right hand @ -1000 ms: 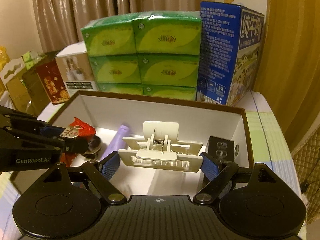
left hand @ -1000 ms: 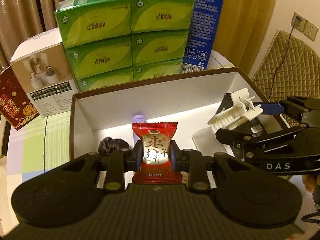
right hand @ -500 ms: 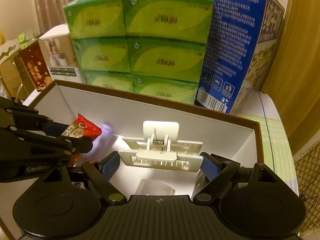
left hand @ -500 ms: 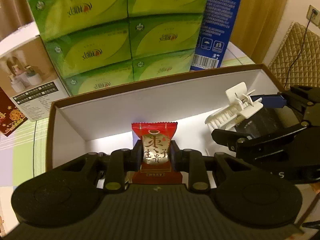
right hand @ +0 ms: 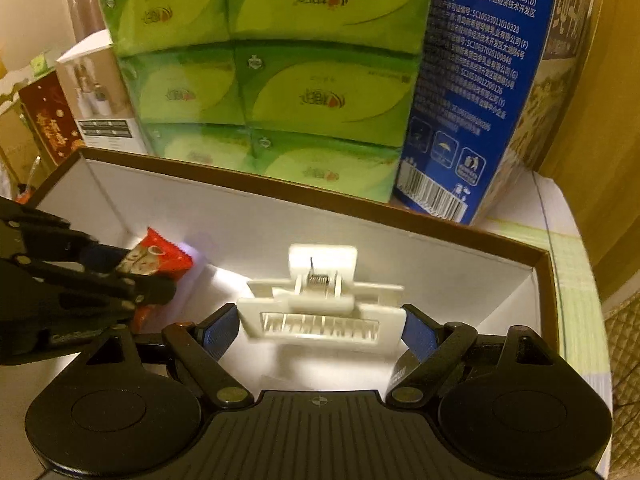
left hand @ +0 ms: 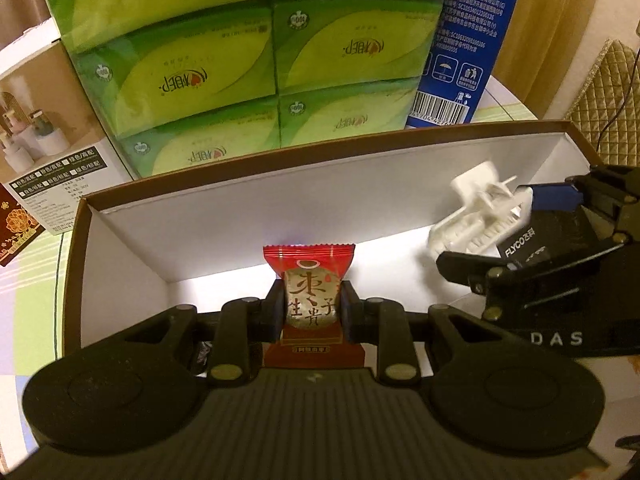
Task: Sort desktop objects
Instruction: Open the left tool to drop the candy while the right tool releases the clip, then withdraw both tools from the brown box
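My left gripper [left hand: 310,309] is shut on a red candy packet [left hand: 310,300] with gold characters, held upright over the left half of a white-lined, brown-rimmed box [left hand: 248,208]. My right gripper [right hand: 320,326] grips a wide white plastic clip [right hand: 320,304] by its two ends, over the right half of the same box [right hand: 400,220]. In the left wrist view the white clip [left hand: 476,216] and right gripper show at the right. In the right wrist view the candy packet [right hand: 160,256] and left gripper show at the left. A black item marked FLYCO [left hand: 536,240] lies in the box beneath the clip.
Stacked green tissue packs [left hand: 248,60] and a blue carton [left hand: 464,40] stand right behind the box. A white product box [left hand: 44,140] and a dark red box [left hand: 16,224] sit to the left. A quilted chair [left hand: 600,96] is at the right.
Both grippers have moved forward and down into the box, each keeping its object. The tissue packs and far box wall now loom closer.
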